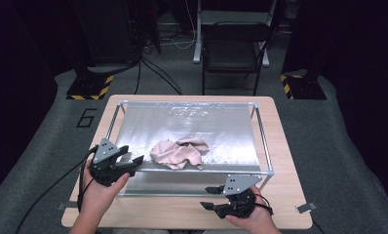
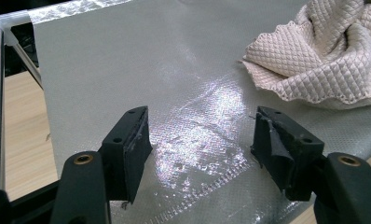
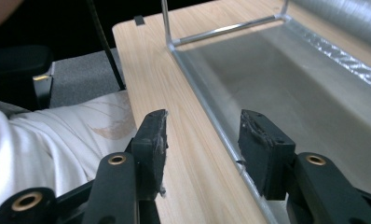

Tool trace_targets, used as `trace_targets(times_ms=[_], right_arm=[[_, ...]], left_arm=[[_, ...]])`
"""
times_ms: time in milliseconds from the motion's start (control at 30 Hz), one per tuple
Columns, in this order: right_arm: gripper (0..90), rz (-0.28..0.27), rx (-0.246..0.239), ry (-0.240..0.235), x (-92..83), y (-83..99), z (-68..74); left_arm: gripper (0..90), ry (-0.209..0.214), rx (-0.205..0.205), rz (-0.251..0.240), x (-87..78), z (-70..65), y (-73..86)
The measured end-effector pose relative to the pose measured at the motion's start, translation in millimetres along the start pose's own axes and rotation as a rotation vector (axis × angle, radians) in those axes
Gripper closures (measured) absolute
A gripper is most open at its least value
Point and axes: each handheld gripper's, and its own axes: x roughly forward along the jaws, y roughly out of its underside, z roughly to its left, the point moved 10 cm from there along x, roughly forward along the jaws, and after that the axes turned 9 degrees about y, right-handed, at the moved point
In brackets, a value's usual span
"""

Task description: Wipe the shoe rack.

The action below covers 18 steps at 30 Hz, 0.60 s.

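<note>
Wooden table bearing silver-sheeted frame

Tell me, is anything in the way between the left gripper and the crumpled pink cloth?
Nothing visible is. The left gripper is open at the near left edge of the silver sheet, and just bare sheet lies between its jaws and the cloth. The thin metal frame runs along the edge there.

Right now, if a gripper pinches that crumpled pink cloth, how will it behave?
The pink quilted cloth lies in soft folds, so it will probably drape and sag. It looks light. On the shiny silver sheet it may slide when pushed.
</note>
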Motion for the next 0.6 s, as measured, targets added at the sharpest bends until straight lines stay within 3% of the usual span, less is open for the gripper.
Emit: trace_targets(times_ms=[367,600], right_arm=[[51.8,-0.025,0.000,-0.021,-25.3,-32.0,-6.2],[50.1,-0.043,0.017,0.005,-34.5,-51.3,-15.7]], left_arm=[[36.1,0.000,0.000,0.000,0.0,0.0,0.0],[36.1,-0.001,0.001,-0.001,-0.1,-0.1,0.0]])
